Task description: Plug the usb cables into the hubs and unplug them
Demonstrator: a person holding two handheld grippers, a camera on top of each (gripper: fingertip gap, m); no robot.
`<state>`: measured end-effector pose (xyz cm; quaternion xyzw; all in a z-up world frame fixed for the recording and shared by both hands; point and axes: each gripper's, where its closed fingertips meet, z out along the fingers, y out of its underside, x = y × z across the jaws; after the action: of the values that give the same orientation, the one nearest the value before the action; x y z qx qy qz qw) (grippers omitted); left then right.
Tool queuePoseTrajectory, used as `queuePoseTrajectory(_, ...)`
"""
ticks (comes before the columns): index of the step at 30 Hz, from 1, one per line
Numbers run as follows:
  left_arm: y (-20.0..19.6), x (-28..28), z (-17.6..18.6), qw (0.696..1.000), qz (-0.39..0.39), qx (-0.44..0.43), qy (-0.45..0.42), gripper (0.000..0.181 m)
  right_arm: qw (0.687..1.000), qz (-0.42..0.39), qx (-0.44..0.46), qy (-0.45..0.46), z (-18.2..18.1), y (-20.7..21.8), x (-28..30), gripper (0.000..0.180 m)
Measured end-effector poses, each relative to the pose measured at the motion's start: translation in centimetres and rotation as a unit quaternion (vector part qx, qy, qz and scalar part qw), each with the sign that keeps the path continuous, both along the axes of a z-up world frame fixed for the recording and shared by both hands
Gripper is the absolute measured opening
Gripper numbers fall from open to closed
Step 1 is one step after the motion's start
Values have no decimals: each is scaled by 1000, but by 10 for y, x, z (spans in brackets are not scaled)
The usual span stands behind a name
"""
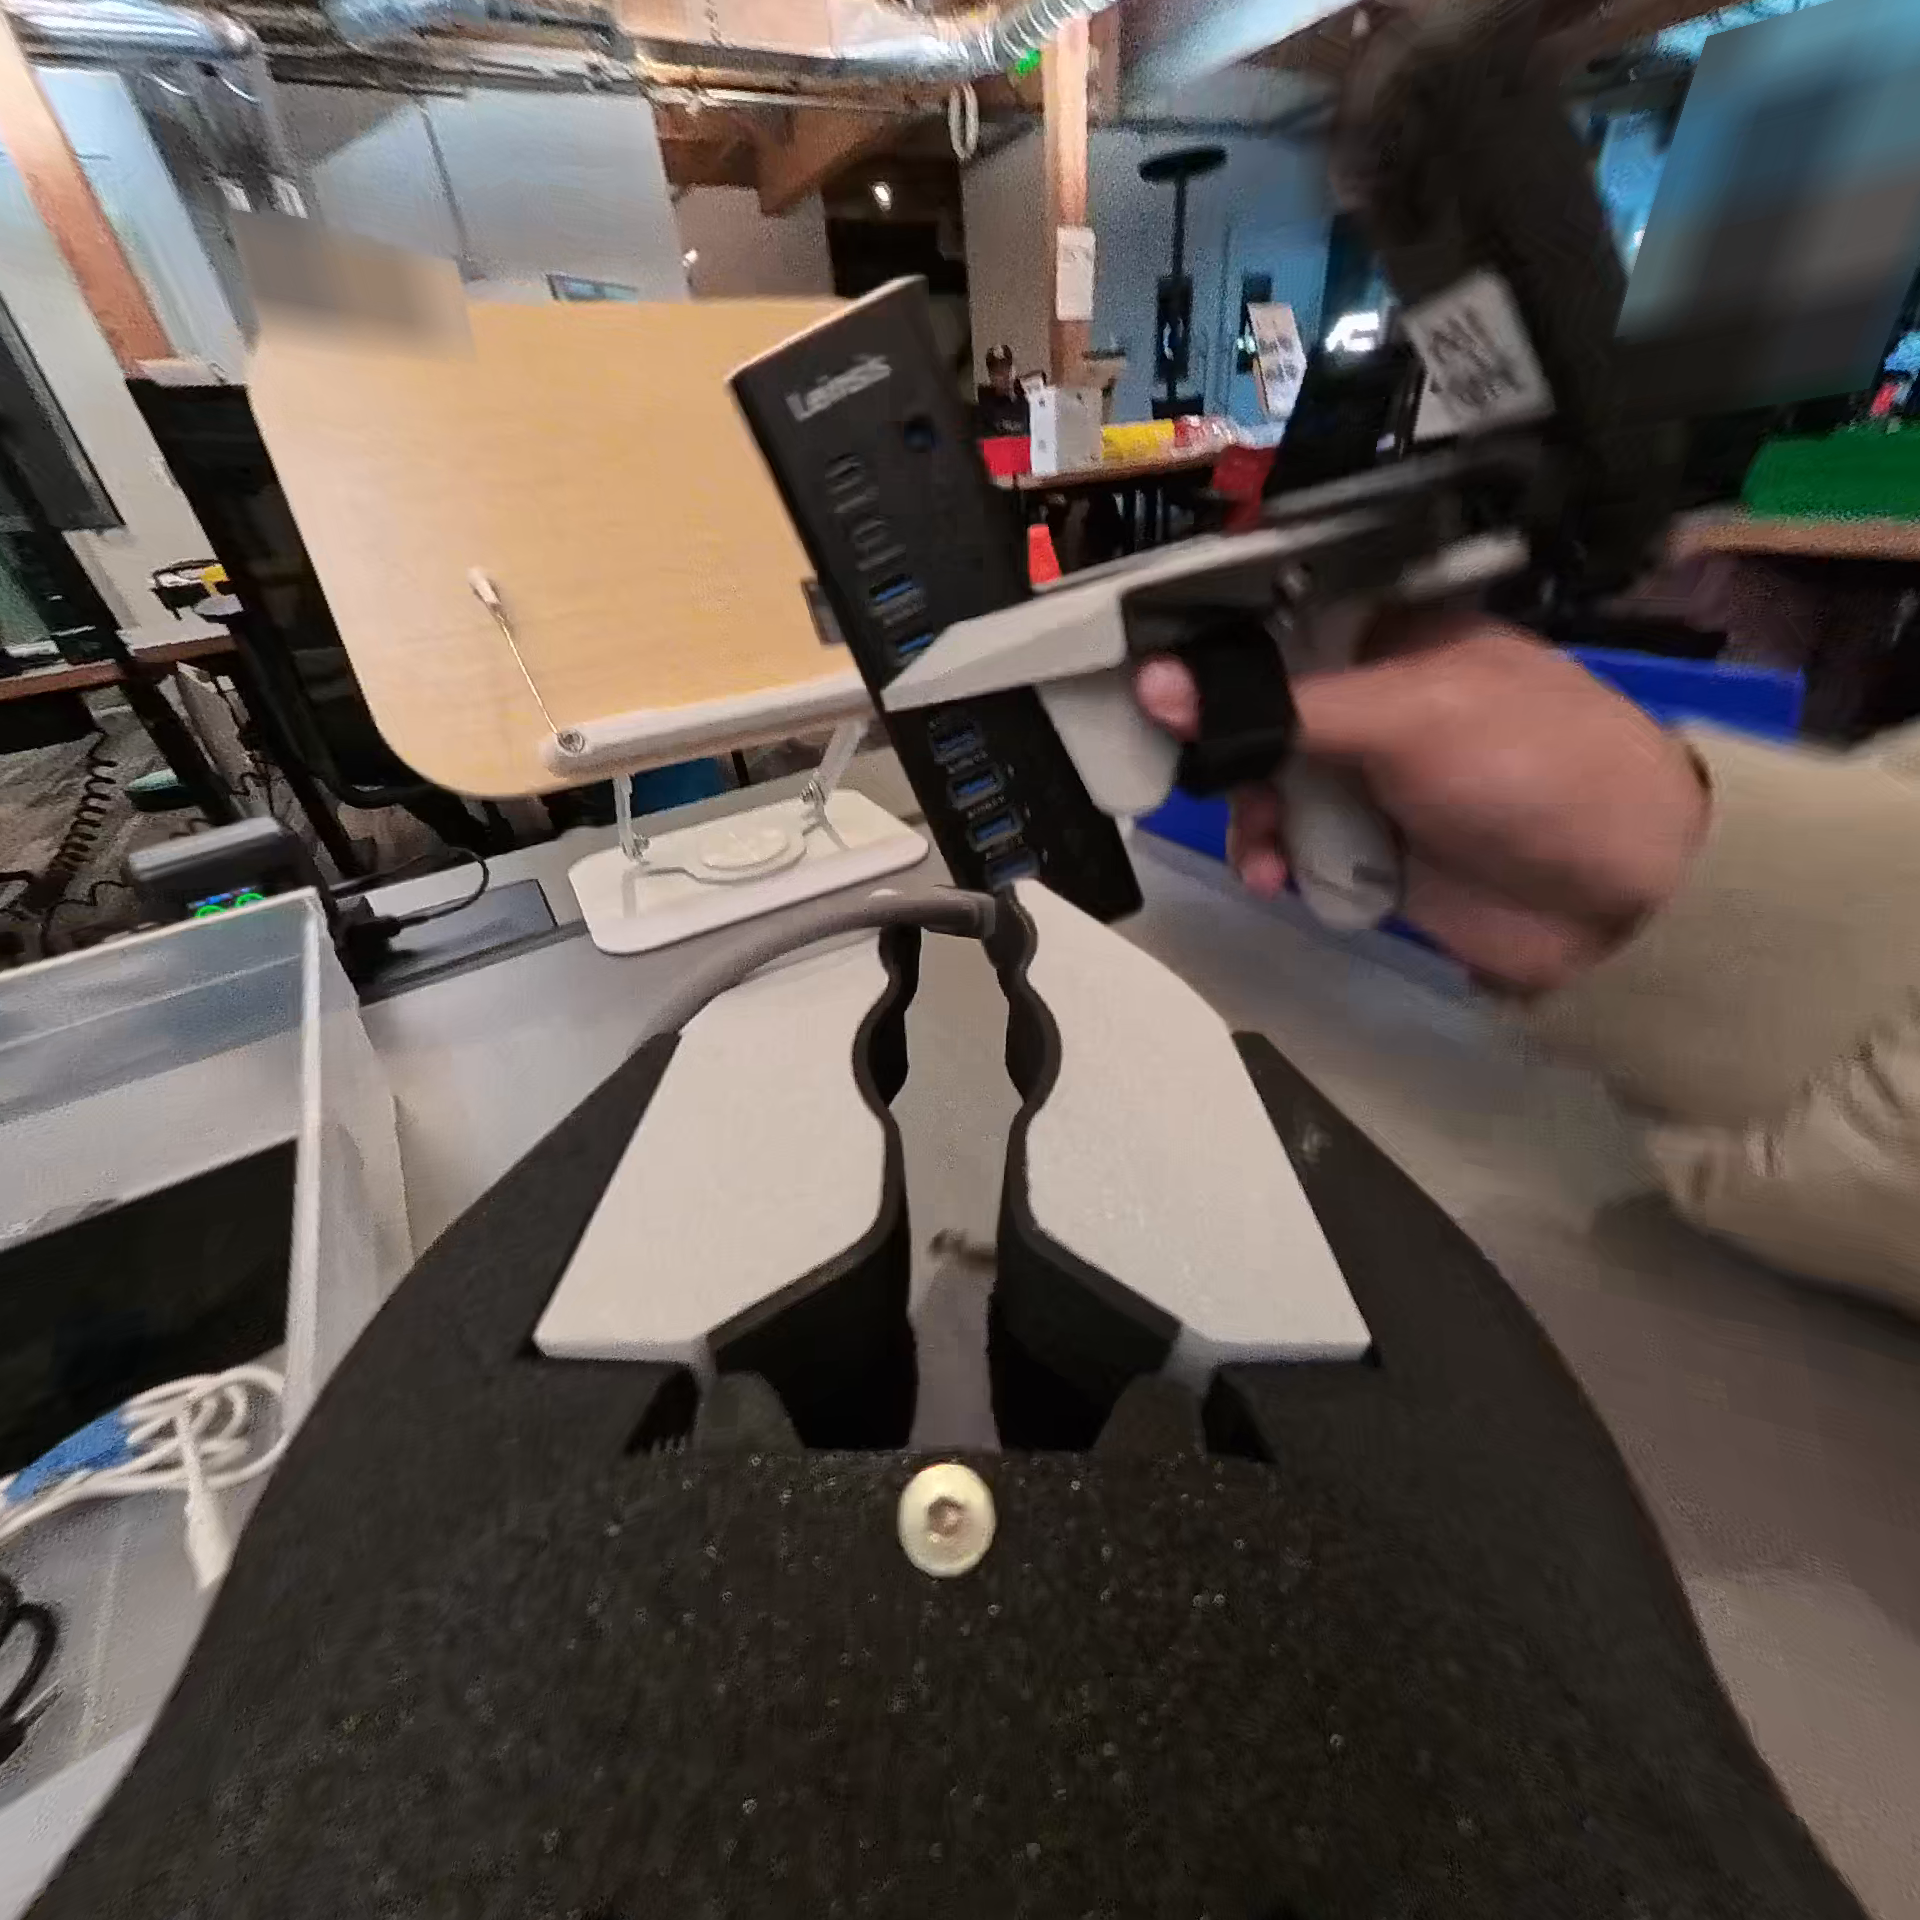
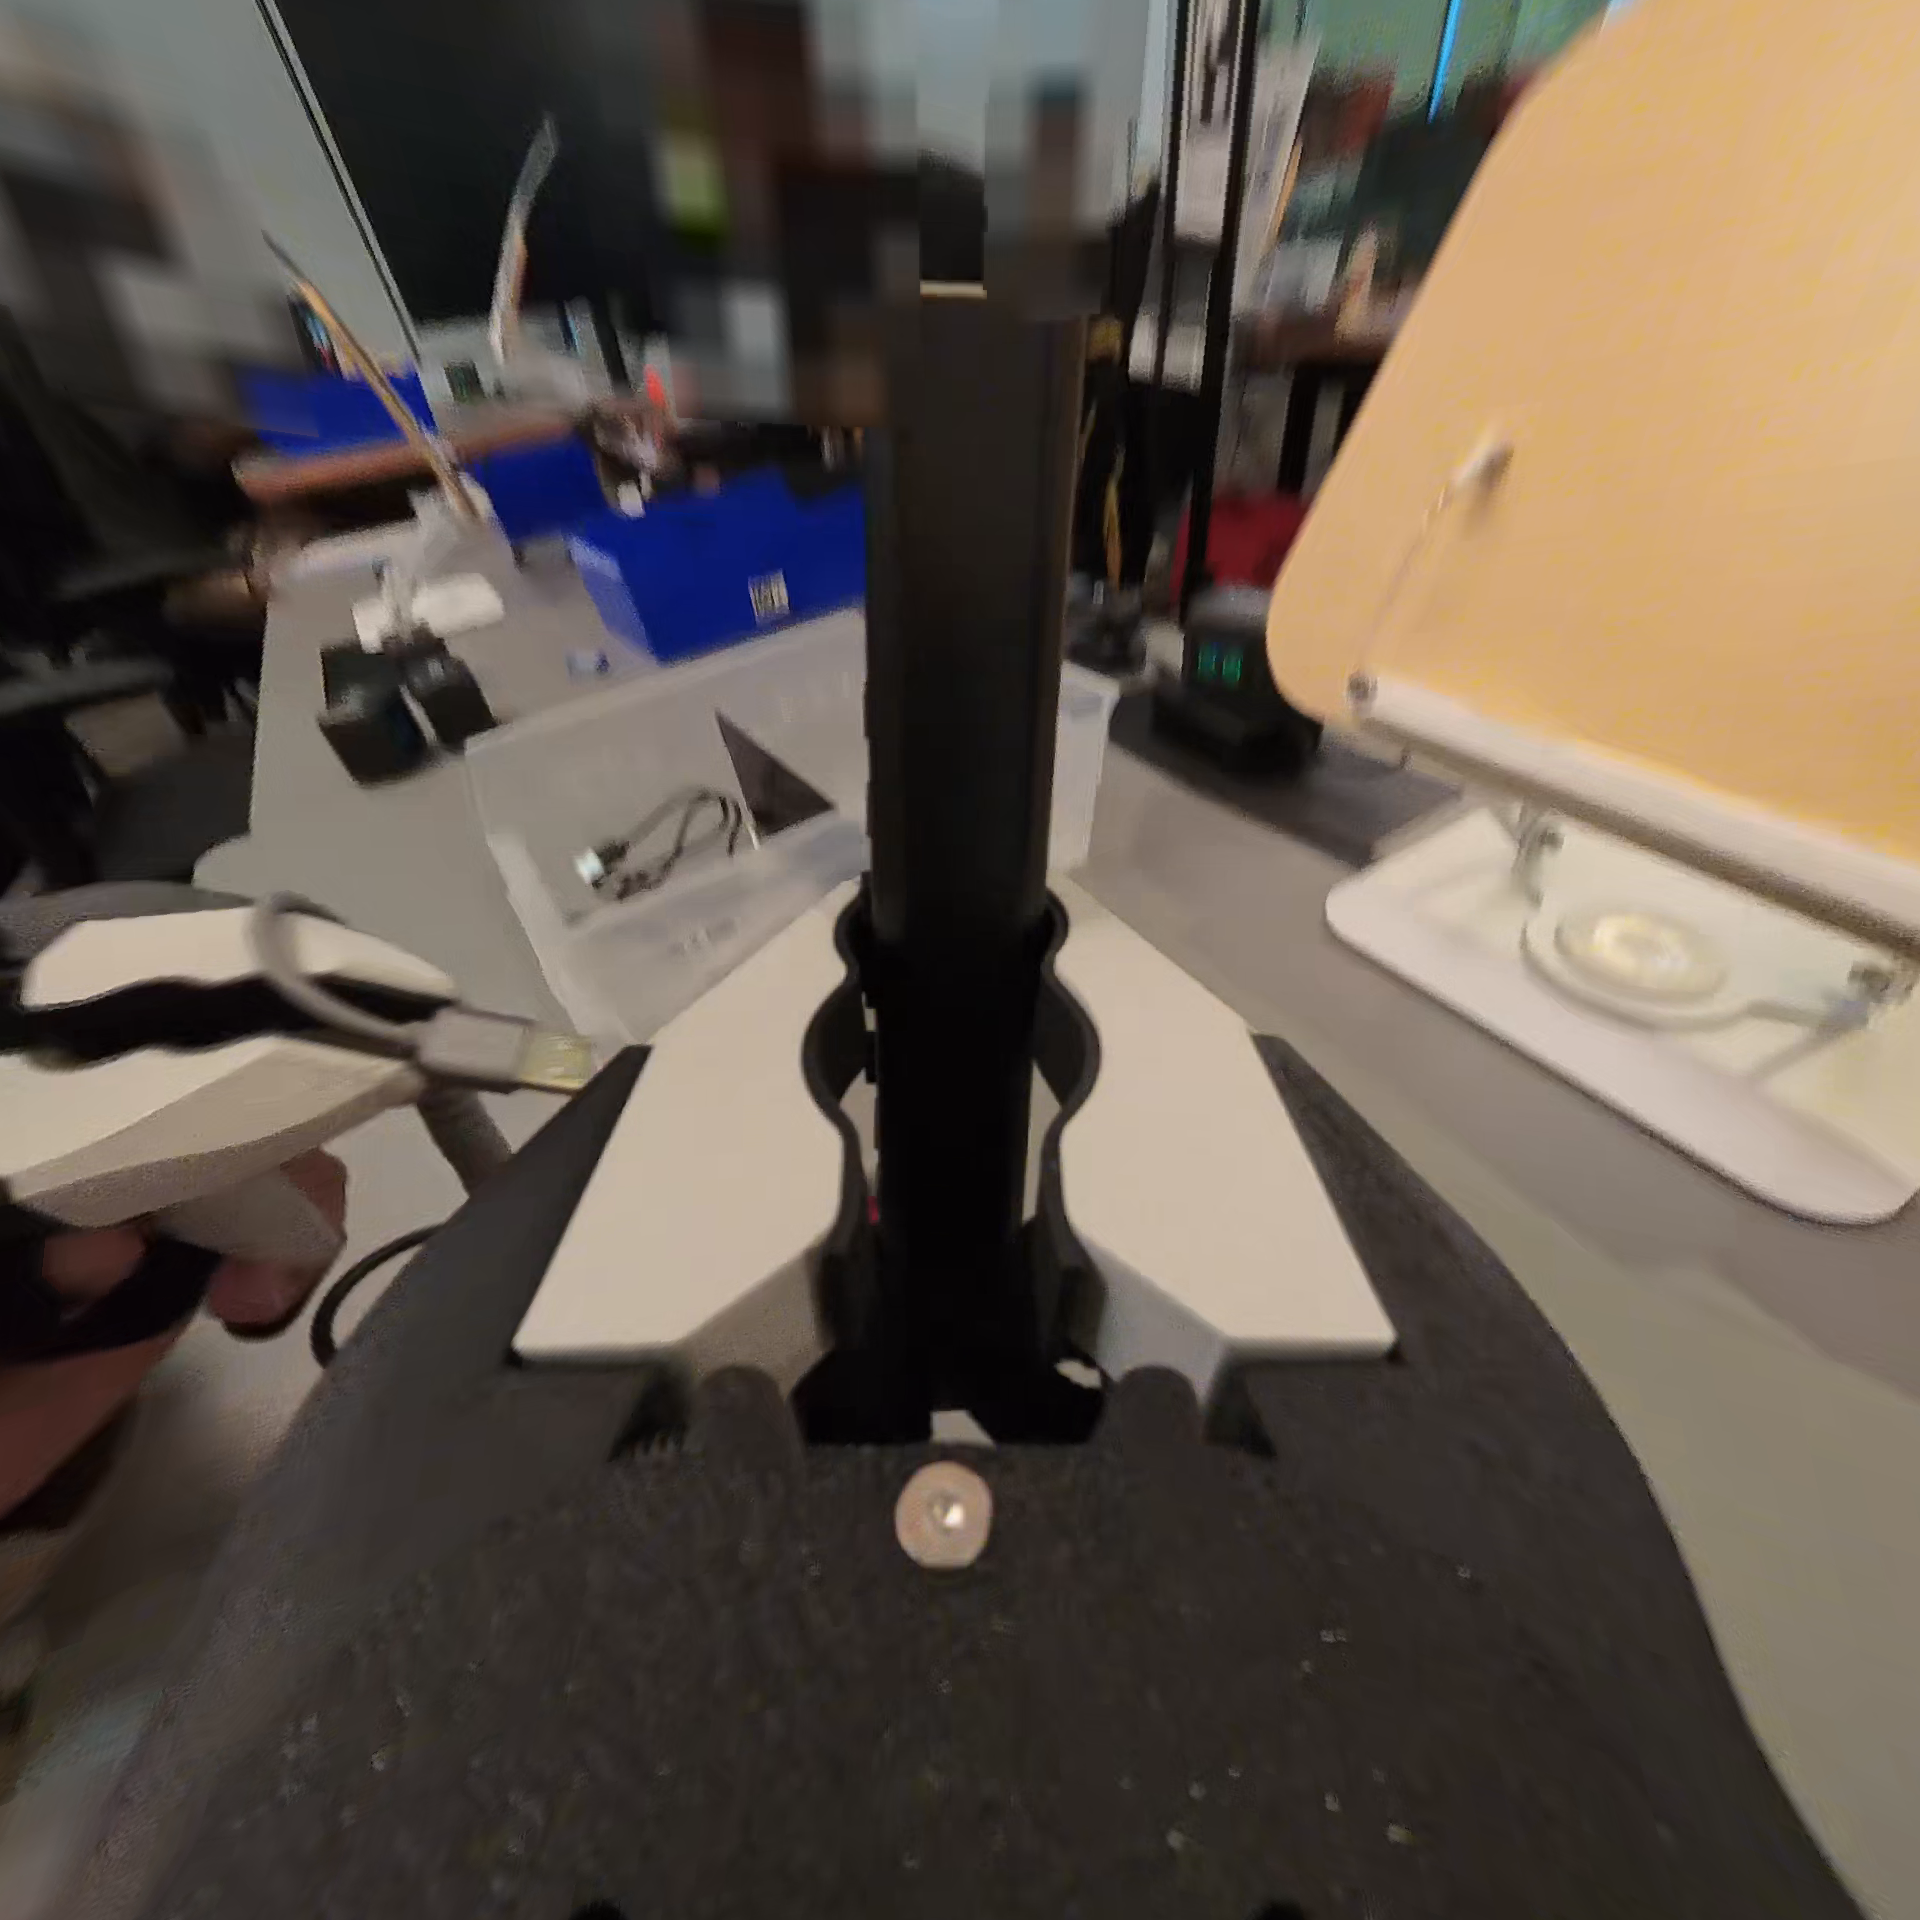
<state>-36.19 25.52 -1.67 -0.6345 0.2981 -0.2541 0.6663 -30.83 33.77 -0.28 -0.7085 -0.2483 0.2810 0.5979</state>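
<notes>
Left wrist view: left tool (image 1: pixel 961 914) pinches a grey USB cable (image 1: pixel 821 930), its plug at the black multi-port hub's (image 1: pixel 914 582) lowest port; right tool (image 2: pixel 951 935) clamps that hub above the table (image 1: pixel 1299 1039).

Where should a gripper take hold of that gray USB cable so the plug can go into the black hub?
Grip the gray USB cable on the plug's flat gray housing, just behind the metal tip, pinching its two broad faces from the sides. The left gripper already holds it this way, leaving the tip free and pointed toward the black hub, held by the right gripper.
</notes>
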Motion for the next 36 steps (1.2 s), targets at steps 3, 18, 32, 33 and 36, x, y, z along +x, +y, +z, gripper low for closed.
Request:
queuePoseTrajectory(3,5,13,8,999,-3,-37,-19,14,997,-25,63,29,14,-15,-9,26)
queuePoseTrajectory(18,6,23,-6,998,21,-54,-15,14,991,-22,67,116,22,-30,-15,26)
queuePoseTrajectory(32,9,17,-13,994,35,-79,-71,14,988,-10,45,146,20,-31,-19,26)
queuePoseTrajectory(33,9,18,-14,994,35,-78,-69,14,988,-9,45,147,20,-31,-19,26)
queuePoseTrajectory(36,9,18,-16,995,40,-68,-54,14,987,0,31,155,17,-32,-21,26)
